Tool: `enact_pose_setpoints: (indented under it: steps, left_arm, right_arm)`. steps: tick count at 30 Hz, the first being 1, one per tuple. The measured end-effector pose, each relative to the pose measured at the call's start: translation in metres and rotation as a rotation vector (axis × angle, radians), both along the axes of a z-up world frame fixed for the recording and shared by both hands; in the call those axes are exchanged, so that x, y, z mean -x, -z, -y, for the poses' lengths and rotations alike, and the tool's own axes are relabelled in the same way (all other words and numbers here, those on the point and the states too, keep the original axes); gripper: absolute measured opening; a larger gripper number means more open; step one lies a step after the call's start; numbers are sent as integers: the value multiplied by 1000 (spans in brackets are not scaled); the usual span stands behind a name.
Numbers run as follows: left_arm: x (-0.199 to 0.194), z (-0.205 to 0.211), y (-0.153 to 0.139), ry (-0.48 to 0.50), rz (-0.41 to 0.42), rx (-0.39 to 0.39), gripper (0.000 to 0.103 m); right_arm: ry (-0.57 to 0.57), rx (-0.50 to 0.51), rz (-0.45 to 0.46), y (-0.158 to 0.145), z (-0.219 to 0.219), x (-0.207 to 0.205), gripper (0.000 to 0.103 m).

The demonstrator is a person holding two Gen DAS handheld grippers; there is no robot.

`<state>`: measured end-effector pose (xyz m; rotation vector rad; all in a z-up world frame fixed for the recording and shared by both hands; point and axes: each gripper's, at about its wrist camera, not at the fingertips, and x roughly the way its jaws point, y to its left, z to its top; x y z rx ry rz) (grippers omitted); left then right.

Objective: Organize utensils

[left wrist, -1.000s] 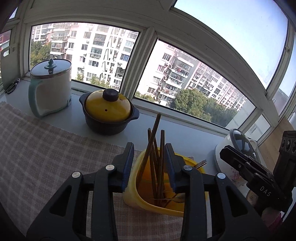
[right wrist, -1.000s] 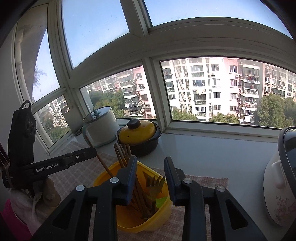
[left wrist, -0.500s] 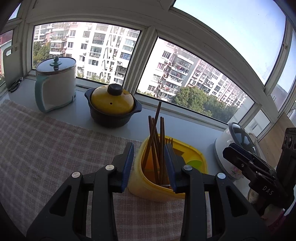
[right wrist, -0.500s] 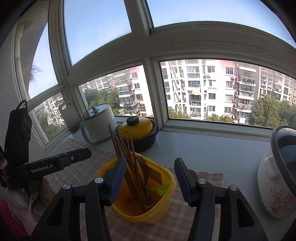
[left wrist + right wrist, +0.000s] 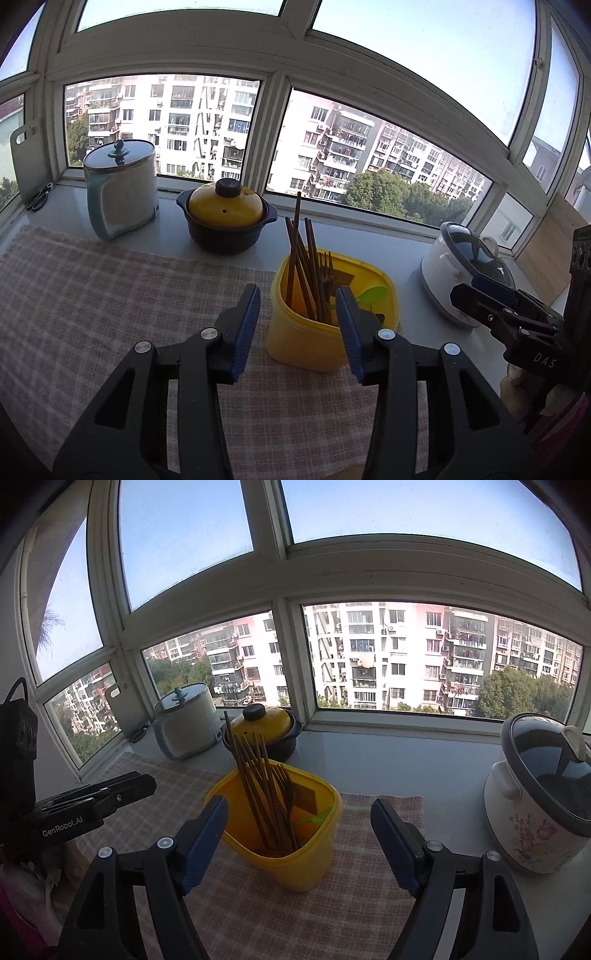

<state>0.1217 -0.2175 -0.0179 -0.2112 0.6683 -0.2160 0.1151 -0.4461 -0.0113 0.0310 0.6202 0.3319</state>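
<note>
A yellow plastic holder (image 5: 310, 339) stands upright on the checked cloth (image 5: 110, 295). It holds several brown chopsticks (image 5: 301, 258), a wooden fork (image 5: 327, 269) and a green spoon (image 5: 371, 295). My left gripper (image 5: 297, 328) is open and empty, just in front of the holder and apart from it. In the right wrist view the holder (image 5: 295, 860) with chopsticks (image 5: 251, 775) stands between and beyond my open, empty right gripper (image 5: 299, 838). Each gripper also shows in the other's view: the right one (image 5: 517, 314), the left one (image 5: 96, 797).
On the sill behind stand a white and teal pot (image 5: 120, 188), a dark casserole with a yellow lid (image 5: 226, 218) and a floral rice cooker (image 5: 465, 273). A cutting board (image 5: 26, 162) and scissors (image 5: 38, 197) sit at the far left. The window is close behind.
Both grippers have opened wider and drawn back from the holder. The holder now stands on the cloth, free of both grippers.
</note>
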Motion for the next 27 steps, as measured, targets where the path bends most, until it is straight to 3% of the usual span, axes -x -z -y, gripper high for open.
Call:
enact_pose_setpoints:
  steps: [4, 6, 9, 16, 18, 27]
  left_arm:
    - [19, -2, -9, 27, 33, -32, 57]
    - [29, -6, -13, 37, 49, -47, 71]
    - [42, -15, -18, 58, 61, -49, 79]
    - [66, -42, -30, 78, 83, -106, 91]
    - [70, -50, -31, 75, 81, -130, 100]
    - [84, -81, -31, 64, 78, -162, 102]
  right_arm:
    - [25, 25, 24, -8, -6, 20, 94]
    - [35, 32, 42, -12, -11, 30, 98]
    - [54, 40, 59, -18, -19, 45, 103]
    - [129, 71, 91, -26, -48, 73, 103]
    - [150, 78, 92, -27, -57, 78, 103]
    - [231, 108, 104, -27, -88, 100, 103]
